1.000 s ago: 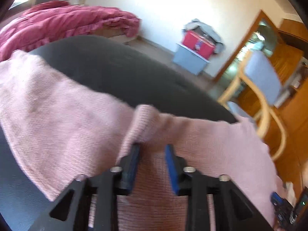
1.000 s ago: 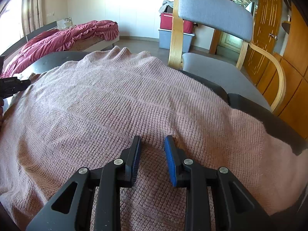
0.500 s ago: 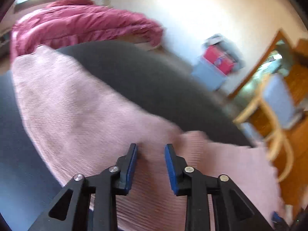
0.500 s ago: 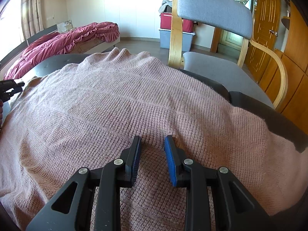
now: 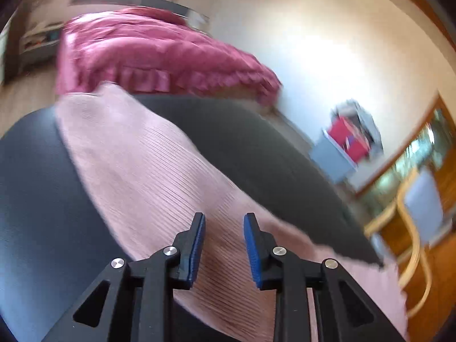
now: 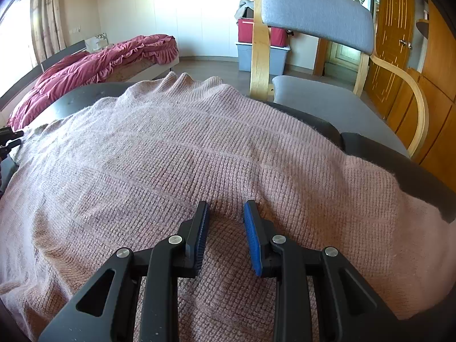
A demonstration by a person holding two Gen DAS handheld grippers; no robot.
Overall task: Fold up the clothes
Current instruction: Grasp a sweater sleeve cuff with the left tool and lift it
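While the pink knitted sweater [image 6: 176,154] lies spread flat over a dark grey tabletop [image 5: 250,142], the right gripper [image 6: 225,216] sits low above its ribbed body, black fingers [image 6: 196,236] with blue pads spread apart and nothing between them; whether the tips touch the knit cannot be told. From this view the sweater covers most of the table, its wavy hem reaching the far edge and one side draping toward the near right corner. At the far left edge of the same view, black tips of the left gripper [image 6: 8,139] show beside the sweater's edge.

The left wrist view is blurred. There the left gripper [image 5: 223,228] hovers over a long pink strip of the sweater [image 5: 148,159] that runs diagonally across the tabletop, with dark surface bare on both sides. Its blue-padded fingers [image 5: 196,245] are likewise apart, holding nothing.

Beyond the table stand a wooden armchair with grey cushions [image 6: 316,20], a bed with a crimson ruffled quilt [image 6: 105,62], and a grey storage bin topped by a red box [image 6: 248,54].
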